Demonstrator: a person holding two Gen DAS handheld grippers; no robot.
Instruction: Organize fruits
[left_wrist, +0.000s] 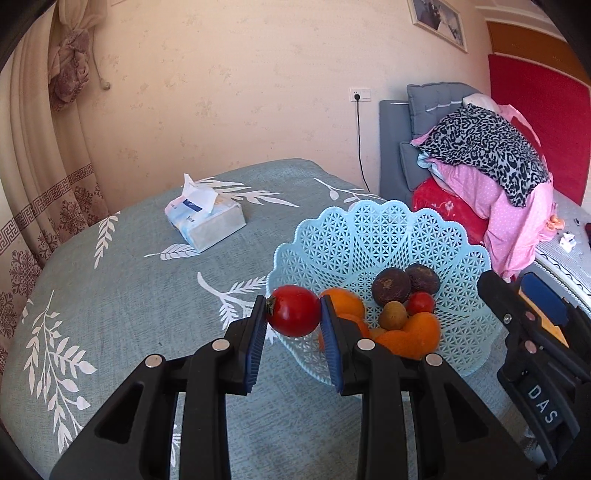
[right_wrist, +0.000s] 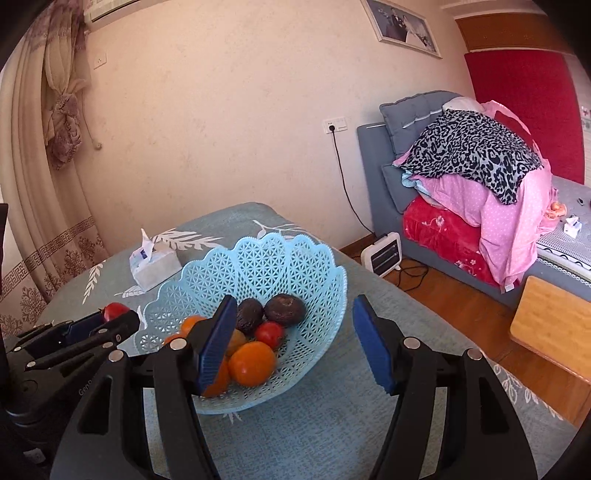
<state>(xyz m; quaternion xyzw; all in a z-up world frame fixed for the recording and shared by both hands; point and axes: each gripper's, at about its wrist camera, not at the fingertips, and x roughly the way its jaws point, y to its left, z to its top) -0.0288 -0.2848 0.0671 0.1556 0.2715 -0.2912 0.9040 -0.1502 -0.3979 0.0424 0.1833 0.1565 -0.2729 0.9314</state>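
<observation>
The left tongs (left_wrist: 293, 314) pinch a red tomato (left_wrist: 294, 311) across its middle, stem end facing the left pad, holding it above the counter (left_wrist: 129, 295) just short of the near rim of the blue lattice basket (left_wrist: 373, 236). The right tongs (right_wrist: 295, 343) stand spread and empty, with the basket ahead of them. The tomato looks light, smooth-skinned and soft: a hard squeeze would likely bruise or split it, and its gloss invites slipping, so a gentle hold at the widest girth seems best. Just beyond the left tongs, oranges (left_wrist: 415, 334), a smaller tomato (left_wrist: 421, 302) and dark round fruits (left_wrist: 391, 286) fill the basket.
</observation>
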